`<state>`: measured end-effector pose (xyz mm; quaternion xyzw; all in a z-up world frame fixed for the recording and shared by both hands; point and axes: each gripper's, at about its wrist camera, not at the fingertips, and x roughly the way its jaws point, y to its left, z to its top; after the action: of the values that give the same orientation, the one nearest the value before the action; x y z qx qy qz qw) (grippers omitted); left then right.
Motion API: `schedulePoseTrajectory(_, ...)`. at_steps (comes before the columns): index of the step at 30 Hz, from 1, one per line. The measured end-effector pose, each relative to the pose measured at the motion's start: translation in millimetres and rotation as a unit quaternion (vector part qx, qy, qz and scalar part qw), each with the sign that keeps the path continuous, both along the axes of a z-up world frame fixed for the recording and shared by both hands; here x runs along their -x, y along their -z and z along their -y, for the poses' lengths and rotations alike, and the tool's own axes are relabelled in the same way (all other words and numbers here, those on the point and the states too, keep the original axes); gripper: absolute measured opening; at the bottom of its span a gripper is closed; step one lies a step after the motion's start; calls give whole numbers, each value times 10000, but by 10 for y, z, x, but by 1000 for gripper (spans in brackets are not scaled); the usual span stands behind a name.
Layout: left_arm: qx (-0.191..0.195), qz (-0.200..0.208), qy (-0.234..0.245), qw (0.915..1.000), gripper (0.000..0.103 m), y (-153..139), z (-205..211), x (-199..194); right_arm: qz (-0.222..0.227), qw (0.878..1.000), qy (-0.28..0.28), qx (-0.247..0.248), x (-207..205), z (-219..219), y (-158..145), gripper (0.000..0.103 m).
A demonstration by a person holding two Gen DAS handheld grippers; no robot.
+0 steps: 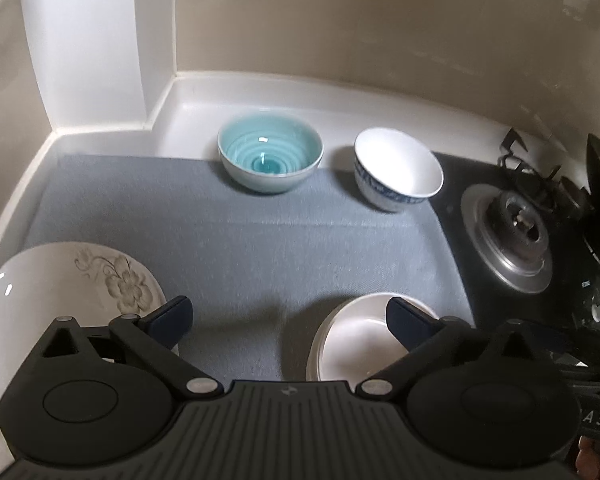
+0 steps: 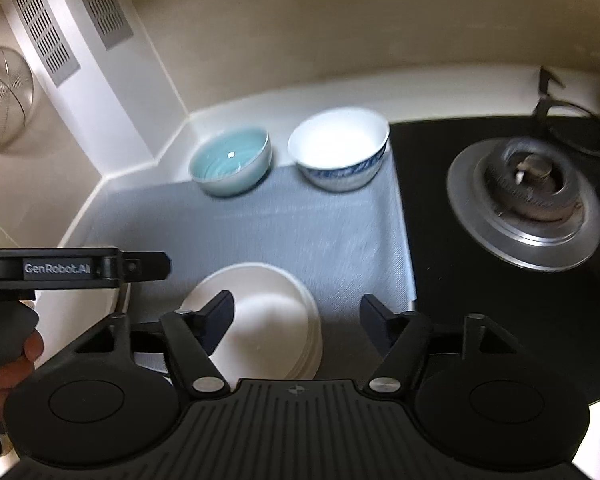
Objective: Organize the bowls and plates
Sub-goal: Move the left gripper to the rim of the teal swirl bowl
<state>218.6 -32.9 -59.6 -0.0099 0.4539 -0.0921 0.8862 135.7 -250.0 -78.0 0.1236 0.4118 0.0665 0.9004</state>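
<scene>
My left gripper (image 1: 288, 316) hangs with jaws spread wide and empty over the grey mat (image 1: 236, 248). The flowered plate (image 1: 80, 280) sits at lower left of that view, and the stack of white plates (image 1: 348, 344) lies under its right finger. My right gripper (image 2: 296, 312) is open too, holding nothing, above the same stack (image 2: 268, 320). Bare mat fills the middle. At its far edge the teal bowl (image 1: 270, 158) and the blue-patterned white bowl (image 1: 398, 174) stand apart, against the white counter rim (image 1: 188, 96) and beige wall. The gas burner (image 2: 526, 202) borders the mat on the right. A hand (image 2: 12, 368) grips the left tool's handle.
</scene>
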Motion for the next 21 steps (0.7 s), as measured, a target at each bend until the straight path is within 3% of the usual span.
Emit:
schedulePoseTrajectory(12,54,3,-130,9999,103,-80,-16,-54,13,9999,158,43,26,101,-66,77)
schedulePoseTrajectory(21,-23,84,-441,9990,103,-200,-133,-243,79,9999,-132,-33,-154,36,-138,77)
